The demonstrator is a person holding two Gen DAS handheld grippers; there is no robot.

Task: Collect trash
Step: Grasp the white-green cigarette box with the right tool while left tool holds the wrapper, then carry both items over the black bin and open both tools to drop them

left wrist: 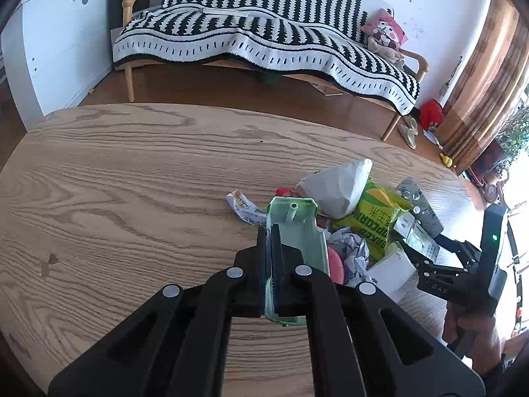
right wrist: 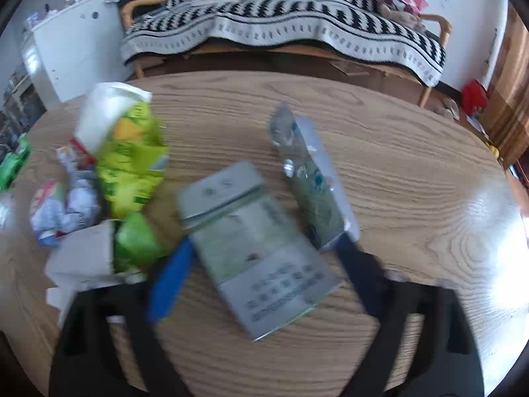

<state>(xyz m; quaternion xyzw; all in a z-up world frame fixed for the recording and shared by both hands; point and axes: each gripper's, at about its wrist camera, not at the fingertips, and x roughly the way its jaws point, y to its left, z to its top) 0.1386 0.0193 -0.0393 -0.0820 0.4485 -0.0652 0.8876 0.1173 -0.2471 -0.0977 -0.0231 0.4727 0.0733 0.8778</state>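
Observation:
My left gripper [left wrist: 271,248] is shut on one side wall of a pale green plastic tray [left wrist: 297,228], held just above the wooden table [left wrist: 132,182]. To its right lies a heap of trash: a white paper bag [left wrist: 337,188], a yellow-green popcorn bag [left wrist: 377,218], crumpled foil [left wrist: 350,251] and a white carton [left wrist: 393,271]. My right gripper [right wrist: 264,243] stands open over a flat grey-green box [right wrist: 254,248] that lies between its blue-padded fingers [right wrist: 172,278]. A second flat pack [right wrist: 314,182] lies beside the right finger. This view is blurred.
A torn wrapper [left wrist: 244,206] lies left of the tray. A sofa under a black-and-white throw [left wrist: 264,39] stands beyond the table, a white cabinet [left wrist: 59,43] at the back left. A person's hand [left wrist: 472,334] holds the right gripper at the table's right edge.

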